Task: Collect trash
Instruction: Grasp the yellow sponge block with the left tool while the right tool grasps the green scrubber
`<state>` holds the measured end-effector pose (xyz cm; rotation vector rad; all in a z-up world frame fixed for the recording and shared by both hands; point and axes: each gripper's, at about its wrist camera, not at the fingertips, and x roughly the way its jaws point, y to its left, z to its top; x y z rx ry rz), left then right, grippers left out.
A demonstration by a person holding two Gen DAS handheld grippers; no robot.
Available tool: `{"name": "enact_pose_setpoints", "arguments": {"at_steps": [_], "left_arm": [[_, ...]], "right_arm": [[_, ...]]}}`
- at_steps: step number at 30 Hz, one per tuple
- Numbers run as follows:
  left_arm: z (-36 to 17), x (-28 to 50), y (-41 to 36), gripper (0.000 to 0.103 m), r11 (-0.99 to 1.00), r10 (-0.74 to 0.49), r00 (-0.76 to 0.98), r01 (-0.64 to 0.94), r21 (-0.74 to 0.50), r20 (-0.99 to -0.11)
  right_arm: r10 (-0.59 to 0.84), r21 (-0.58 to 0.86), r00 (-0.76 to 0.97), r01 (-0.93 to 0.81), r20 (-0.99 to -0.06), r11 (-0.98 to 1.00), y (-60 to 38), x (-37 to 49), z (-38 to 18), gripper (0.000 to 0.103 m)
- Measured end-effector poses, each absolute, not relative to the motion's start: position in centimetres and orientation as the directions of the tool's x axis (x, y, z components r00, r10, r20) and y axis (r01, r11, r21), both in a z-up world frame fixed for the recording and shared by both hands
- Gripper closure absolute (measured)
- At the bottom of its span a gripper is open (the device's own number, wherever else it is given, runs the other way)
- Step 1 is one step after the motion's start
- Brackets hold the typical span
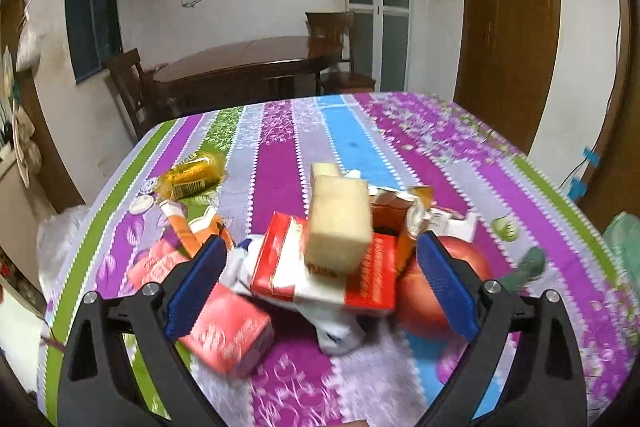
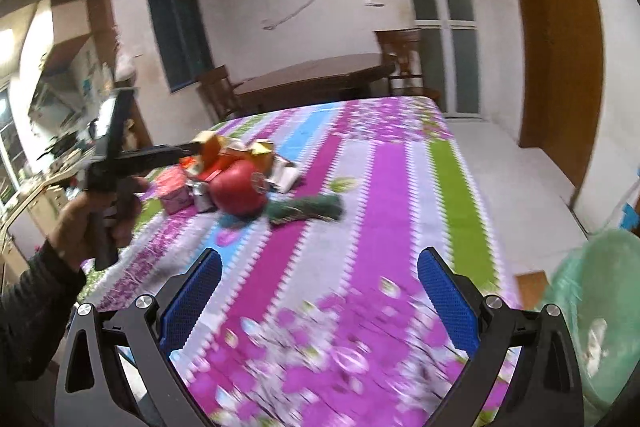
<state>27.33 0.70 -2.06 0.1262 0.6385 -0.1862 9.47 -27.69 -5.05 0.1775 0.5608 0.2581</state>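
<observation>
The trash pile [image 1: 320, 259] of cartons and wrappers lies mid-bench [image 1: 280, 131], beside a red apple [image 2: 238, 193]; a green bag [image 2: 600, 307] stands at the bench's right edge, cut off, contents unclear; left tongs [image 1: 320, 275] gape wide around the pile, gripping nothing; right tongs [image 2: 320, 307] wide, empty.

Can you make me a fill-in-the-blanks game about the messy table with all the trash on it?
1. The round fruit beside the red carton is colored ____.
2. The blue pads of the left gripper stand wide ____.
3. Nothing sits between the right gripper fingers except the striped ____.
4. The plastic bag at the table's right edge is pale ____.

Missing words: red; open; tablecloth; green
</observation>
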Motion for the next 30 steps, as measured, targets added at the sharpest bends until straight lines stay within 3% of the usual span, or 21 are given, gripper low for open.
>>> {"name": "enact_pose_setpoints", "arguments": {"at_steps": [6, 8, 11, 16, 23, 25, 30], "left_arm": [[-3.4, 29.3, 1.6, 0.011, 0.983, -0.122, 0.765, 0.180, 0.027, -0.632], [-3.9, 30.1, 1.8, 0.022, 0.984, -0.138, 0.745, 0.181, -0.002, -0.653], [-4.6, 30.8, 1.9, 0.047, 0.980, -0.166, 0.721, 0.197, -0.032, -0.673], [-4.4, 30.6, 3.7, 0.070, 0.978, -0.198, 0.720, 0.186, -0.090, -0.665], [-3.9, 29.5, 5.4, 0.071, 0.968, -0.248, 0.696, 0.211, -0.139, -0.674], [-3.8, 29.2, 5.7, 0.071, 0.965, -0.258, 0.690, 0.215, -0.149, -0.676], [-3.8, 28.7, 6.0, 0.071, 0.955, -0.290, 0.667, 0.244, -0.167, -0.686]], "right_arm": [[0.327, 0.224, 0.795, -0.244, -0.512, 0.944, -25.3, 11.7, -4.4, 0.005], [0.343, 0.224, 0.784, -0.263, -0.518, 0.938, -24.6, 12.5, -4.4, 0.005], [0.366, 0.233, 0.763, -0.284, -0.533, 0.930, -23.8, 14.0, -4.8, 0.005], [0.362, 0.160, 0.693, -0.341, -0.623, 0.926, -22.5, 17.9, -6.4, 0.005], [0.319, -0.090, 0.530, -0.608, -0.786, 0.789, -19.5, 24.6, -7.4, 0.011], [0.263, -0.149, 0.464, -0.679, -0.846, 0.719, -18.7, 26.7, -7.9, 0.018], [0.214, -0.083, 0.244, -0.820, -0.946, 0.567, -17.0, 31.2, -8.9, 0.018]]}}
